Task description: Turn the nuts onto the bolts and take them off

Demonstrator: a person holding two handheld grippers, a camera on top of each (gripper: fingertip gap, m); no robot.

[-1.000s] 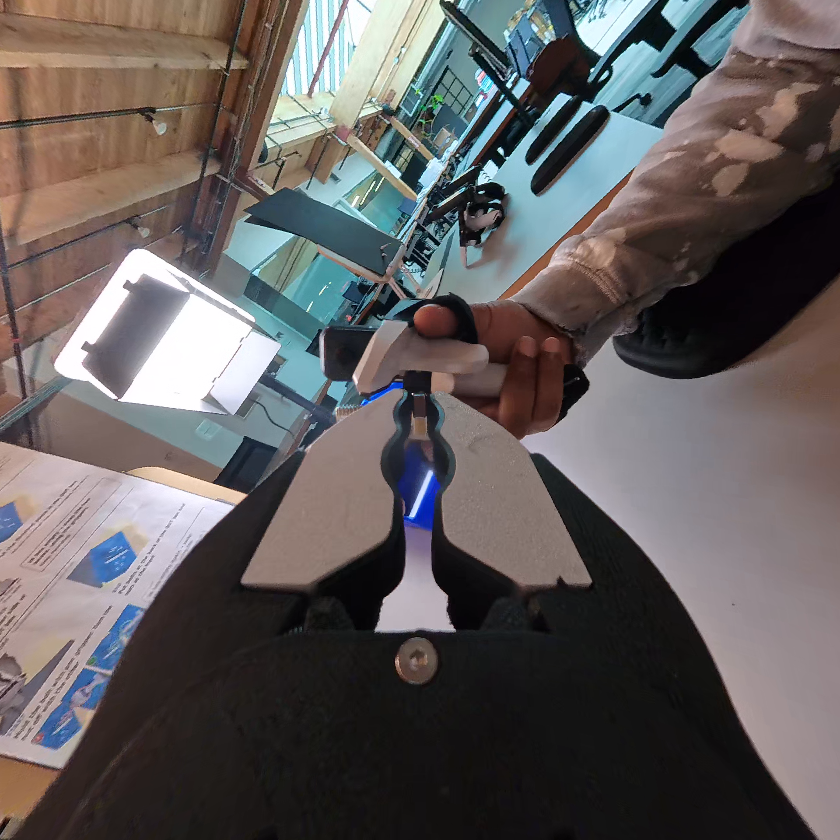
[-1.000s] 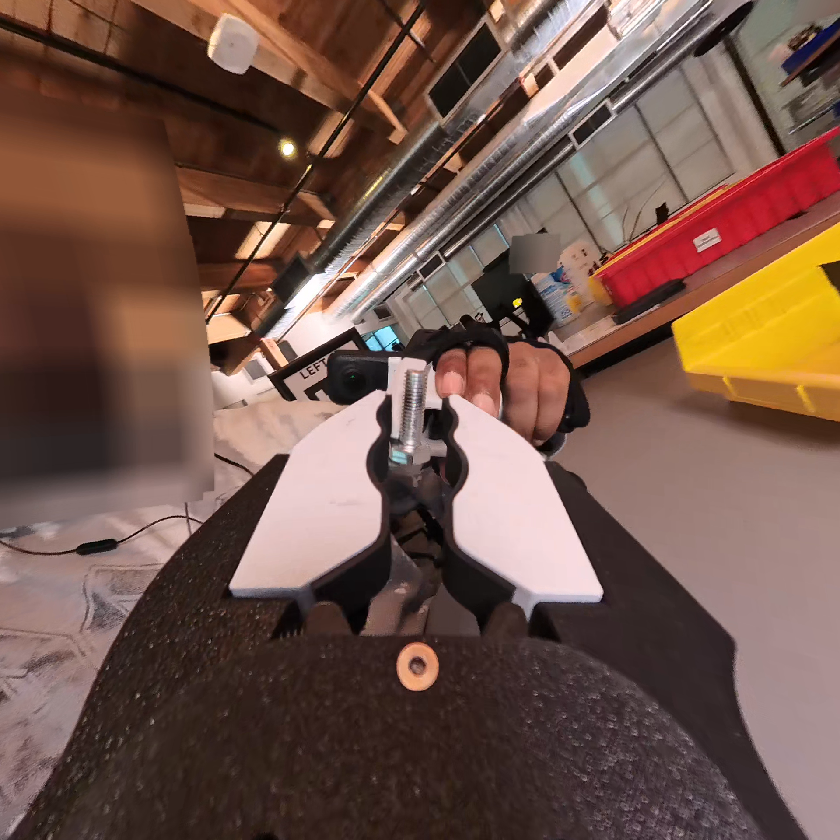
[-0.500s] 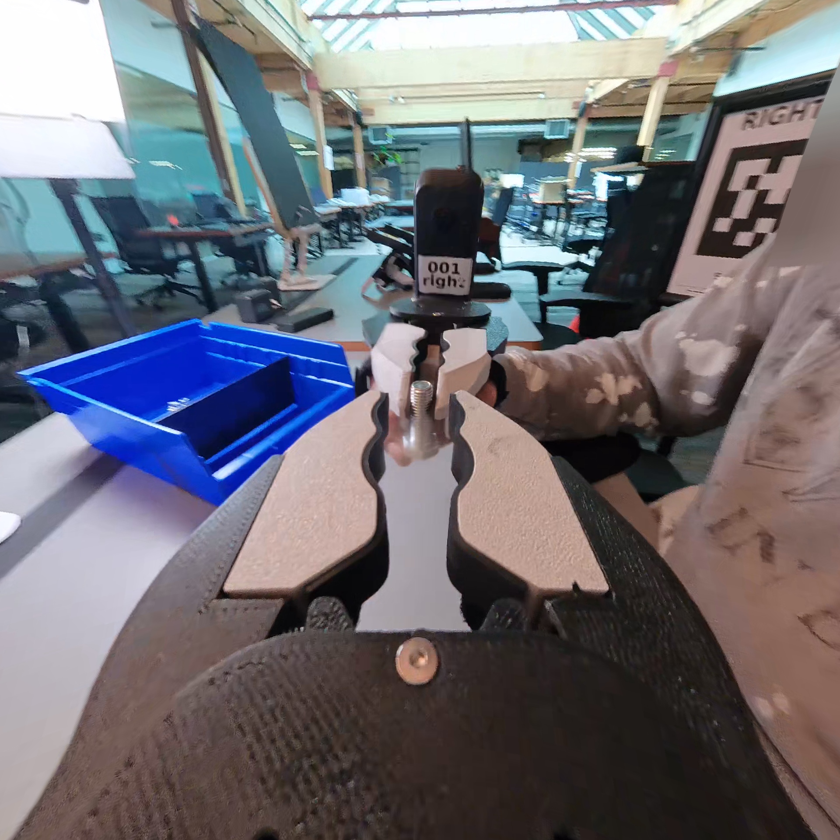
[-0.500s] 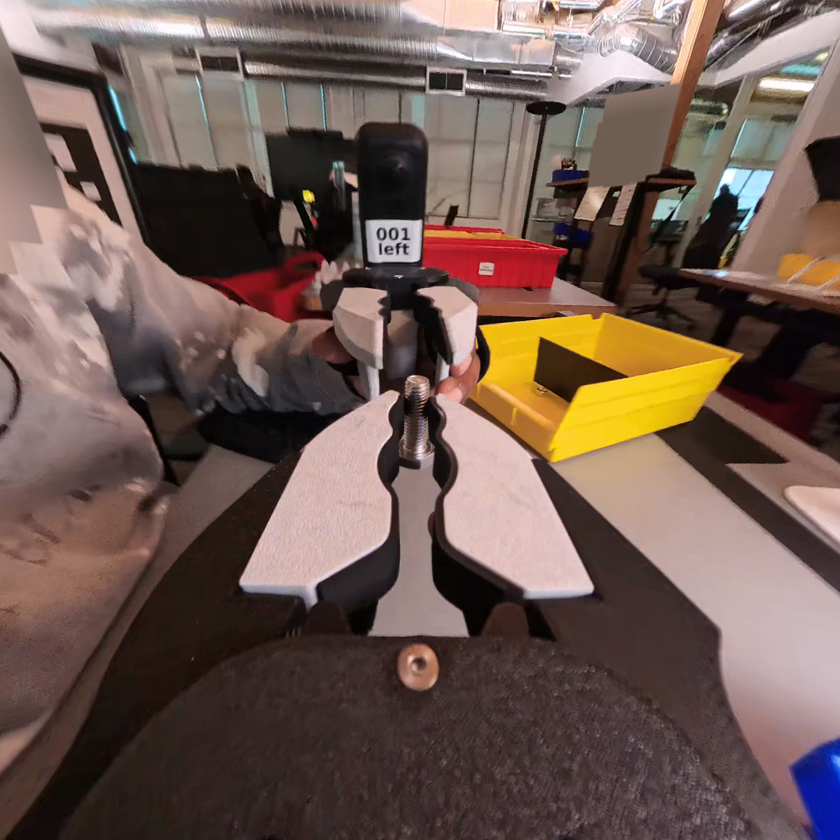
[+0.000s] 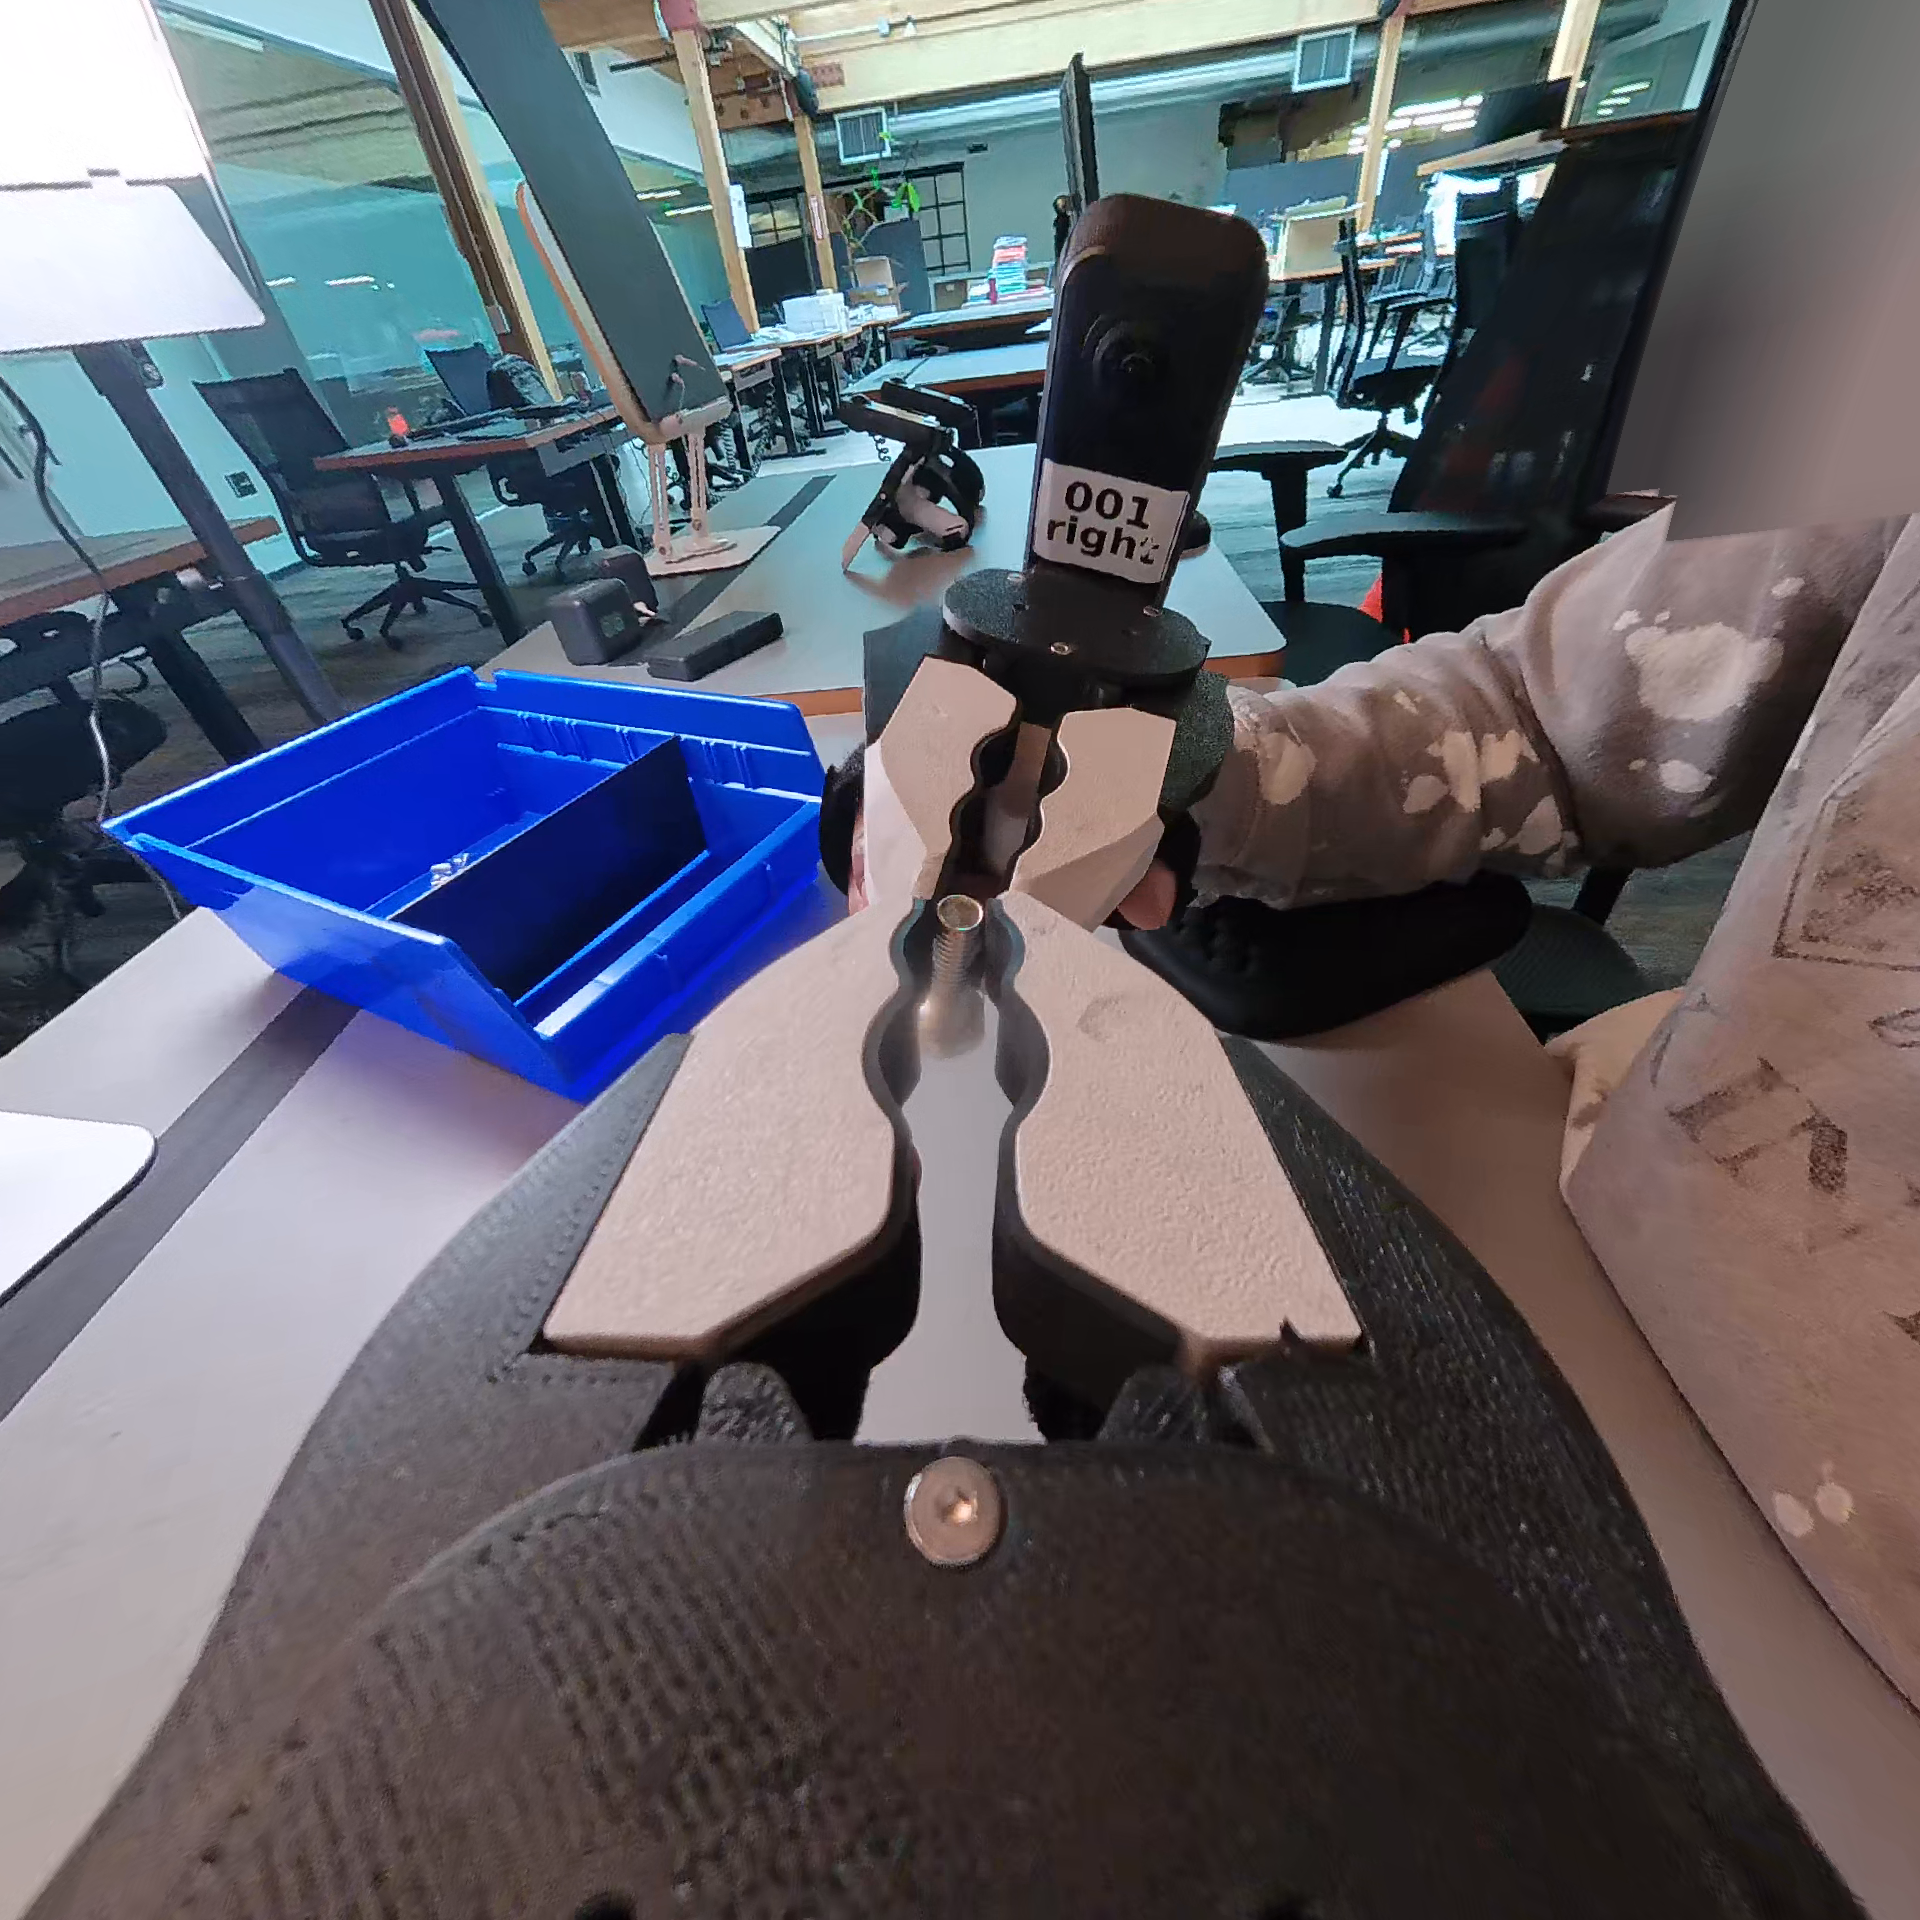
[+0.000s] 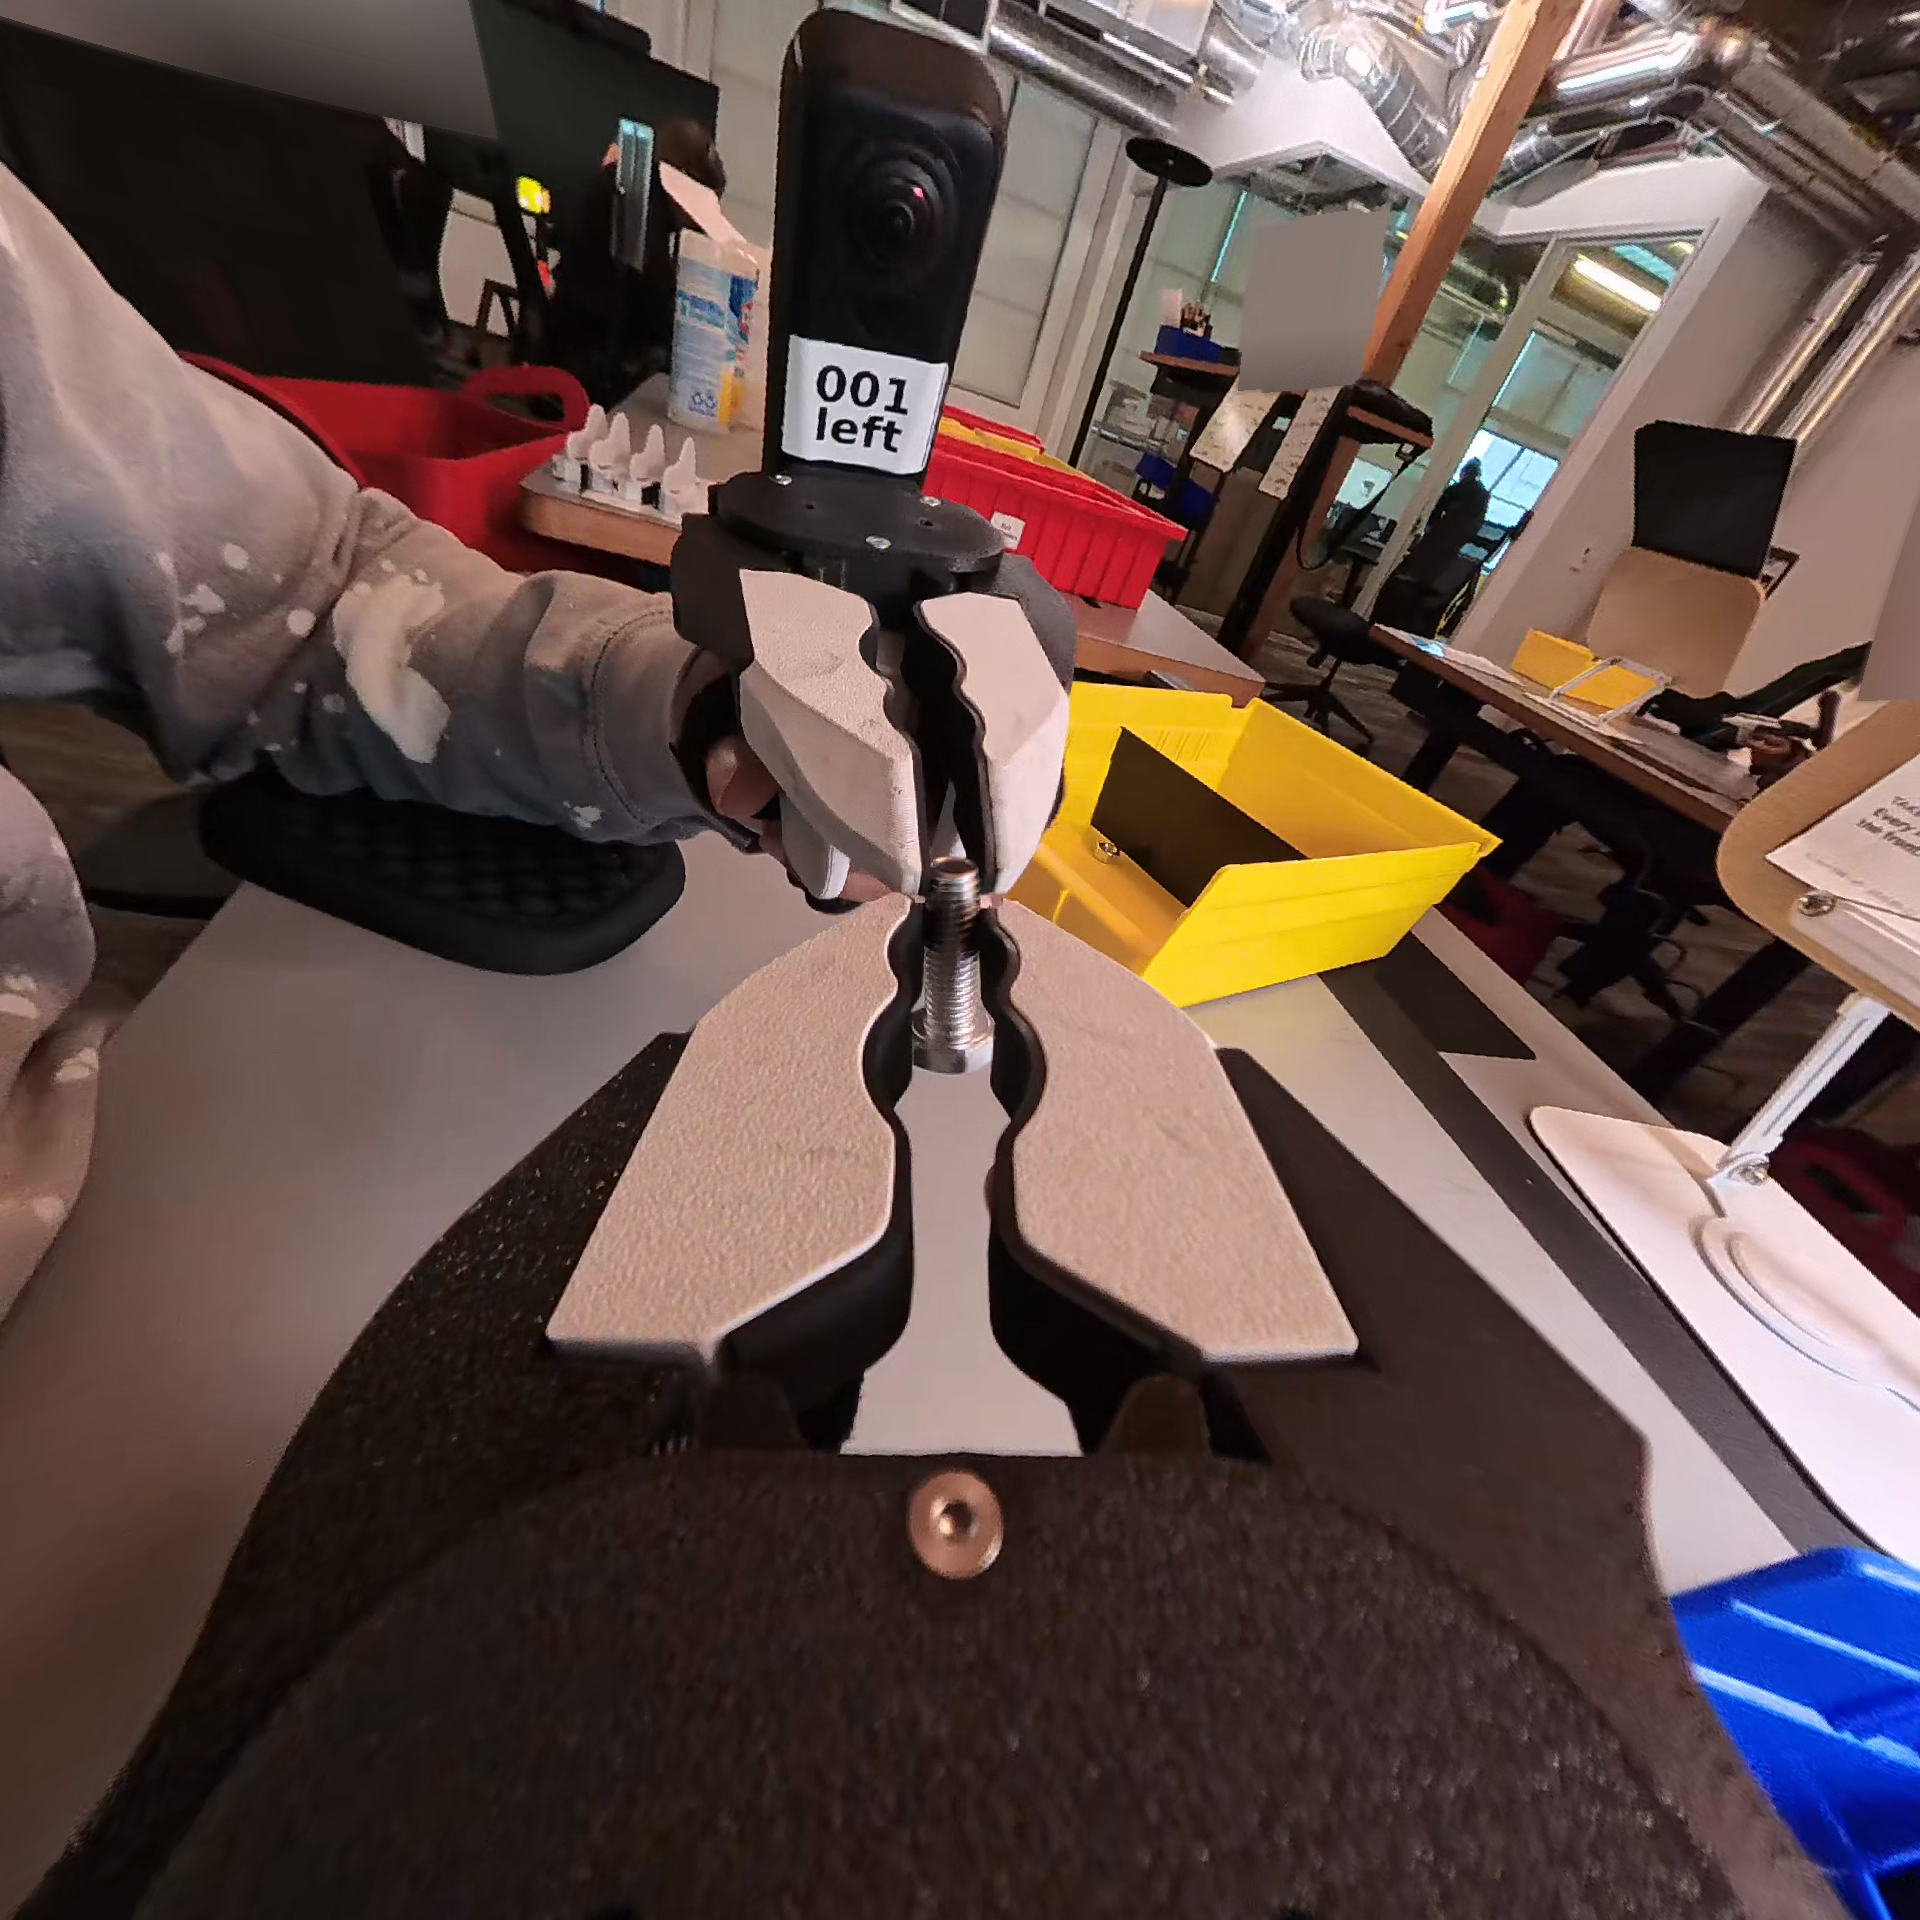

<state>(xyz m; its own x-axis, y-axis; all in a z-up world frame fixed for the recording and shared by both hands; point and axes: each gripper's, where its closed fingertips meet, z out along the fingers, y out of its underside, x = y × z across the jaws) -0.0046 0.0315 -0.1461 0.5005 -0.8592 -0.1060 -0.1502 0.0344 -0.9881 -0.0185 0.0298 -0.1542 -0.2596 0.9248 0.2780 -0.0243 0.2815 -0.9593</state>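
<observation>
Step in hand (judged): threading at the tip of the silver steel hex-head bolt.

- Right hand-held gripper: narrow, clamped on the bolt in a scalloped recess of its grey textured fingers. Bolt upright, head low, threaded end up, above the pale surface.
- Left hand-held gripper: narrow, tips flanking the threaded end. Cannot tell whether a nut sits between them.
- To do it well: keep the axes in line, keep the bolt fixed, rotate in short arcs with light pressure. Fine threads could cross.
- Yellow plastic bin far right, blue plastic bin left. Both rigid, smooth, with dark dividers.
</observation>
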